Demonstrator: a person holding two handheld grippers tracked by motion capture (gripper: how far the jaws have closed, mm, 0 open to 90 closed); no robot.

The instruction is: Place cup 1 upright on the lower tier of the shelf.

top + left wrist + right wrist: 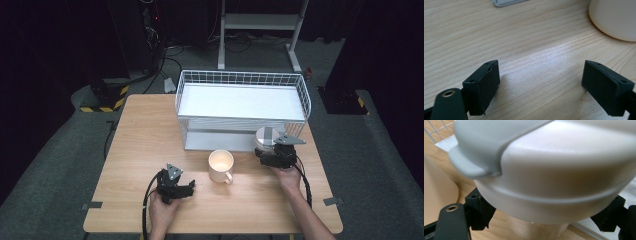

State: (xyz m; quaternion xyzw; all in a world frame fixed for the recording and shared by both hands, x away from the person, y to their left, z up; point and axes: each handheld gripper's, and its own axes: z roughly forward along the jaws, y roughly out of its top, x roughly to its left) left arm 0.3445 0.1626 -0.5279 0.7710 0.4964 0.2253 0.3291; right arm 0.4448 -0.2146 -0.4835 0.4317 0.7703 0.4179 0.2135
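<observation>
Wooden surface (145,150), light grain, set on grey floor. White wire basket rack (242,107) at far middle-right of surface, two tiers, flat white shelf on top, lower tray beneath. Cream mug (221,166) standing upright in front of rack, near centre, handle turned toward near edge, apart from both claws; same mug (614,18) at upper right corner in left gripper view. Lidded cup (266,138) with grey flip lid, at front right corner of rack, just beside lower tray; in right gripper view seen close up as white rounded lid body (564,177) with grey flap on top and tan cup wall below. Right claw (276,159) gripped around that cup: black pads sitting at either side under lid rim, jaws spread wide on it, hand behind on near side. Left claw (176,189) resting low over bare surface at near left, well left of mug, pointing toward mug; left gripper view confirms left claw (541,87) jaws wide apart, nothing between them, plain wood underneath.
</observation>
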